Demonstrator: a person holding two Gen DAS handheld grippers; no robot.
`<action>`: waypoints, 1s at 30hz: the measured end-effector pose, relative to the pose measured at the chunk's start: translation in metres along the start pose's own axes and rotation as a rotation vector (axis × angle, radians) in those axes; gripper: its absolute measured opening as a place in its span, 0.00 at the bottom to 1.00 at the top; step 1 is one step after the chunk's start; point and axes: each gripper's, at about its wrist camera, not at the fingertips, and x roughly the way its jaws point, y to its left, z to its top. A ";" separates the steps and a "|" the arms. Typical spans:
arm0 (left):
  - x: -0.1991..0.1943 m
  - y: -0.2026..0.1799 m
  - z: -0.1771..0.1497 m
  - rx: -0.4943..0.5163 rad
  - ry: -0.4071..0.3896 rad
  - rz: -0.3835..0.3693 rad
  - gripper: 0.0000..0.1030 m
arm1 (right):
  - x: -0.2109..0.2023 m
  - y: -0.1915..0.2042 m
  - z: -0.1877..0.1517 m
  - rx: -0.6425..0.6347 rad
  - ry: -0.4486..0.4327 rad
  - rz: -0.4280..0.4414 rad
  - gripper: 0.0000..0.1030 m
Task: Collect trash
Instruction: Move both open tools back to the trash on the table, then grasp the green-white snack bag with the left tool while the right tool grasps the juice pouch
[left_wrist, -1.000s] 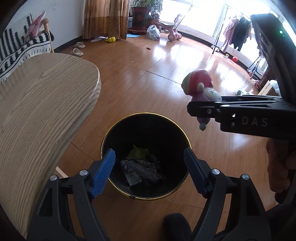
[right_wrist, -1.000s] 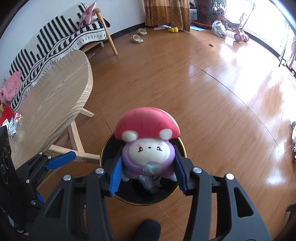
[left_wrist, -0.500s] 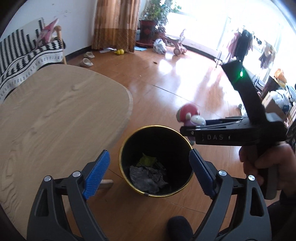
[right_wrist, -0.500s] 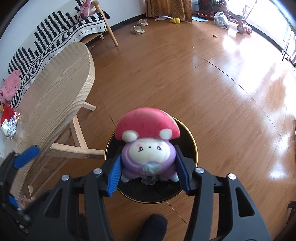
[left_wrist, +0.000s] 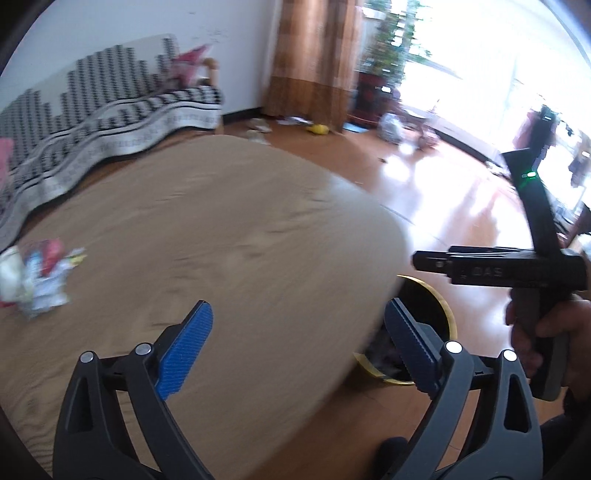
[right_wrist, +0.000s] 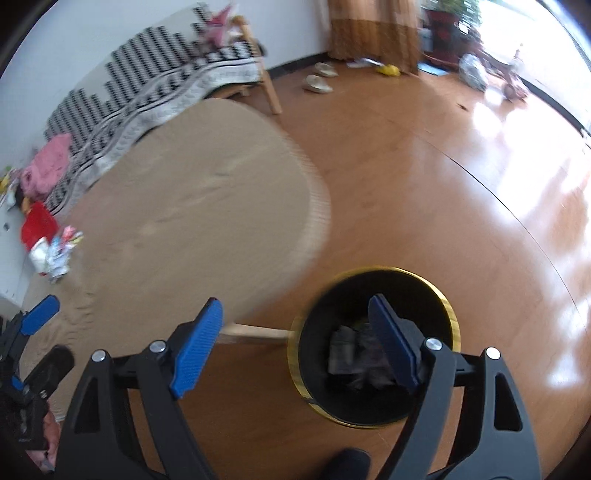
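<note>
Wooden flooring ran under a round table (right_wrist: 192, 206) with a black bin (right_wrist: 373, 295) beside its edge. The right gripper (right_wrist: 295, 347) hung over the bin, jaws just opened wide with nothing between them, so a drop looked finished. The left gripper (left_wrist: 297, 349), also spread and empty, pointed down across the tabletop. Crumpled wrappers (left_wrist: 35, 280) lay at the table's far side; fetching them seemed the next reach.

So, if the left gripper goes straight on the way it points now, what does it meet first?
Most likely the bare wooden tabletop: the open left gripper aims down at it. The wrapper pile lies off to the side.
</note>
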 end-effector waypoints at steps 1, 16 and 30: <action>-0.007 0.019 -0.003 -0.021 -0.004 0.041 0.90 | 0.004 0.022 0.003 -0.032 0.001 0.019 0.76; -0.103 0.286 -0.075 -0.570 0.003 0.406 0.90 | 0.089 0.318 0.019 -0.230 0.105 0.369 0.76; -0.094 0.354 -0.082 -0.657 -0.021 0.443 0.90 | 0.171 0.375 0.062 -0.064 0.163 0.399 0.44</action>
